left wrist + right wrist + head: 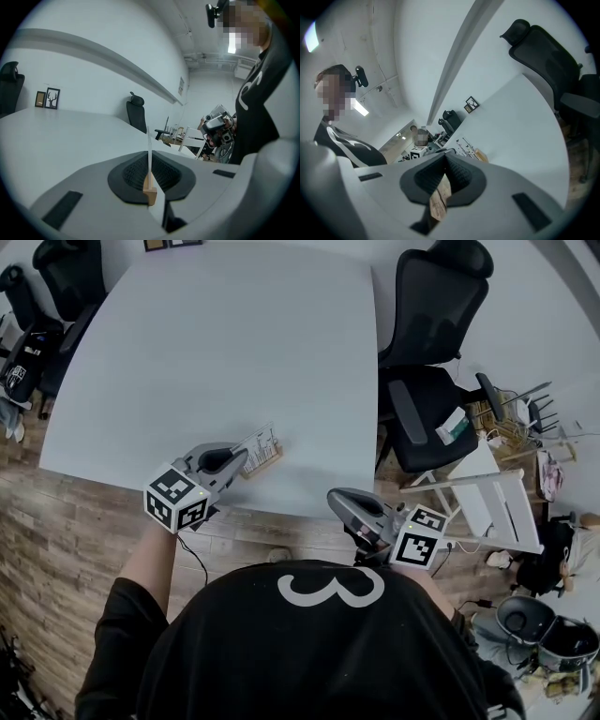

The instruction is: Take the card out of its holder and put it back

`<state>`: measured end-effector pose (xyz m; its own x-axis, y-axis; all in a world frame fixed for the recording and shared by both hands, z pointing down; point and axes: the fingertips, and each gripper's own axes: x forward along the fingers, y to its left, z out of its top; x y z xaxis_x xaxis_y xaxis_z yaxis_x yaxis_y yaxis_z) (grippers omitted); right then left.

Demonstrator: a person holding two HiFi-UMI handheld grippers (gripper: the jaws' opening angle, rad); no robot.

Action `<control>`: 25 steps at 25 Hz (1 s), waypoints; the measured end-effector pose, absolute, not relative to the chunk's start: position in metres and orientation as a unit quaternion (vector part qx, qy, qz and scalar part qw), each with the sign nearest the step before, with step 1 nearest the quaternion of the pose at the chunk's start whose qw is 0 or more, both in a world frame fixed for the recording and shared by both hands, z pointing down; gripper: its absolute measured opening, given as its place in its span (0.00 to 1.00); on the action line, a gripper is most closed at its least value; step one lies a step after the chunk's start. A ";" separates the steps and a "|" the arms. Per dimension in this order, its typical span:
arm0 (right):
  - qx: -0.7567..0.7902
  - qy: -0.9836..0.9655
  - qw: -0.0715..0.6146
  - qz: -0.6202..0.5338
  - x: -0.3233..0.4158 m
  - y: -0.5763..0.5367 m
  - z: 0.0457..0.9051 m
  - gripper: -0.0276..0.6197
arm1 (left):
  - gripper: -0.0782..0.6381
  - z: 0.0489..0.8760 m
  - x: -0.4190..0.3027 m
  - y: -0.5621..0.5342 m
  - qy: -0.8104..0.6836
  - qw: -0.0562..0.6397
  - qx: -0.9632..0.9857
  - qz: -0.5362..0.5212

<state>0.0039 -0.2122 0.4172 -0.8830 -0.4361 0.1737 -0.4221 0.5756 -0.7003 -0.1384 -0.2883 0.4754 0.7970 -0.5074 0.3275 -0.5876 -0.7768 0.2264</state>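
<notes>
Now pinching the card (148, 140) with the left gripper (149, 161): jaws closed flat against both faces of the thin sheet, seen edge-on and upright between the dark ribbed pads (133, 171). Gripping low on the card, just above the wooden holder (150, 191), with the card's foot set in that small block. Standing, holder and card together, on the white table (234, 343), near its front edge and off toward the person's left. Reaching in at the card's near end from beyond the table edge, tipped slightly downward. Holding the right gripper (336, 496) well apart from the card, out past the table's front edge, above the wood-plank floor (75, 540). Clenched there on nothing: jaws pressed together at the tips, only a strip of floor showing through the gap behind them. Looking from that gripper across the tabletop, card and holder visible small and off to the side, clear of its jaws. Parked along the table's right side, a black office chair (427, 343).
</notes>
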 end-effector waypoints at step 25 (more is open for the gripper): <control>-0.236 0.900 0.027 -0.367 0.012 -0.196 0.403 0.06 | 0.14 0.431 -0.143 -0.287 -0.326 0.121 0.932 0.102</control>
<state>0.0119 -0.1960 0.4032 -0.8875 -0.4438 0.1235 -0.4036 0.6198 -0.6730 -0.1426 -0.2875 0.4313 0.7662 -0.5833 0.2696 -0.6329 -0.7576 0.1597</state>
